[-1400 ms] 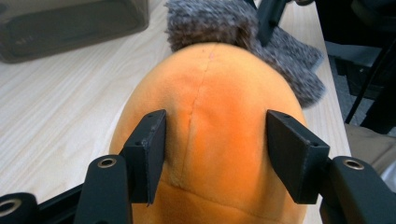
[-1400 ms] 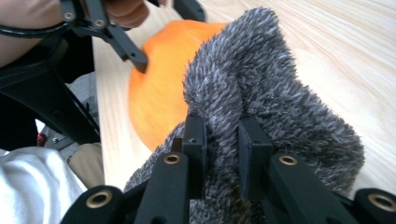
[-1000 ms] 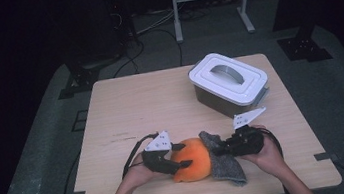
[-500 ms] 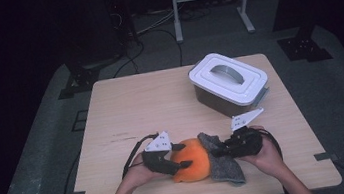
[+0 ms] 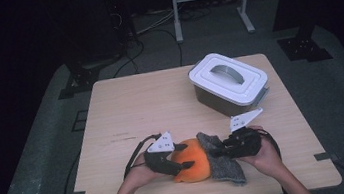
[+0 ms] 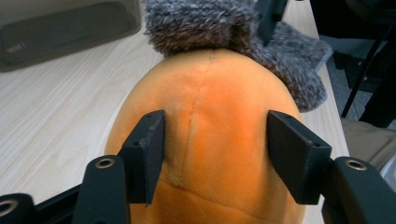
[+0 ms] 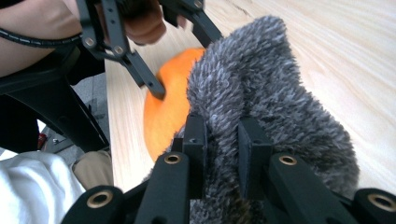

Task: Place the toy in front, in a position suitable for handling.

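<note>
Near edge of the tabletop (image 5: pixel 126 108), roughly 6 o'clock in the high view: an orange plush toy (image 5: pixel 194 160) lies there, a grey fuzzy cloth (image 5: pixel 222 160) butted against its 3 o'clock side and partly draped over it.

Left tongs (image 5: pixel 182 157) come in from 9 o'clock and pinch the orange plush toy. In the left gripper view the two black jaws press on either side of its rounded body (image 6: pixel 210 140), a seam running up the middle between them; the grey fuzzy cloth (image 6: pixel 224 32) sits on the toy's far end at 12 o'clock.

Right tongs (image 5: pixel 223 146) come in from 3 o'clock. In the right gripper view the jaws stand nearly pressed together, nipping a fold of the grey fuzzy cloth (image 7: pixel 271 93); the orange toy (image 7: pixel 170 107) shows beyond at 10 o'clock, the left tongs' fingers (image 7: pixel 152 86) touching it.

White lidded box (image 5: pixel 229 83) with a grey handle sits at 1 o'clock on the tabletop, well apart from the hands.
</note>
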Available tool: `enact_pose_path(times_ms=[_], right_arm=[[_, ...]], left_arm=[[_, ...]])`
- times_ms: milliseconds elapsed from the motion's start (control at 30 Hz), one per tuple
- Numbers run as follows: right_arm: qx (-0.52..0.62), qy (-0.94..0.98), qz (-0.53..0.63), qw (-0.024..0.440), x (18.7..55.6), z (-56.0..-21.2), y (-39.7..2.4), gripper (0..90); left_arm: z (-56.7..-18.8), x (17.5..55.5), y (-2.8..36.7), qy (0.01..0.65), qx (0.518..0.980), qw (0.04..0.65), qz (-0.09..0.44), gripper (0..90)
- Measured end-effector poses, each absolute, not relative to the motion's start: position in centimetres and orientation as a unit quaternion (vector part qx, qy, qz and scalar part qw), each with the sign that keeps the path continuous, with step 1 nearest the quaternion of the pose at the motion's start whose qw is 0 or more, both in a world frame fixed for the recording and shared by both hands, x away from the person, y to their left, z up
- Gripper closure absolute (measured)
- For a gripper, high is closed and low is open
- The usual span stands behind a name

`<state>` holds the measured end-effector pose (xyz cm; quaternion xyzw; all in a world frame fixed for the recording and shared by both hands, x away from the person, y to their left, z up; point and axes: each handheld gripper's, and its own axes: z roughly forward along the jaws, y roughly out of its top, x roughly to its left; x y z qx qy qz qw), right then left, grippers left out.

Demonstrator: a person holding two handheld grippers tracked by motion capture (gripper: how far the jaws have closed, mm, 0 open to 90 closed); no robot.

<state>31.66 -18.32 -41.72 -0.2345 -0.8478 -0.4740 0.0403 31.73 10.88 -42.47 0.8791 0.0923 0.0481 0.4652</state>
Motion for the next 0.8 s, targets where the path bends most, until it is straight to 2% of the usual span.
enact_pose_path(times_ms=[333, 500, 633, 800], right_arm=[[-0.276, -0.848, -0.45, 0.044, 32.5, -42.9, -20.6, 75.1], [-0.257, -0.843, -0.47, 0.046, 32.0, -42.1, -19.9, 75.0], [-0.259, -0.854, -0.448, 0.054, 32.1, -43.0, -19.5, 74.9], [-0.263, -0.852, -0.452, 0.036, 32.0, -42.3, -19.9, 74.9]], left_arm=[[-42.7, 32.0, 12.3, 0.1, 0.879, 0.464, 0.038, 40.4], [-42.6, 32.1, 12.2, 0.1, 0.881, 0.462, 0.038, 40.4], [-42.7, 32.3, 12.4, 0.106, 0.879, 0.464, 0.038, 40.4], [-42.6, 32.2, 12.0, 0.106, 0.879, 0.463, 0.041, 40.1]])
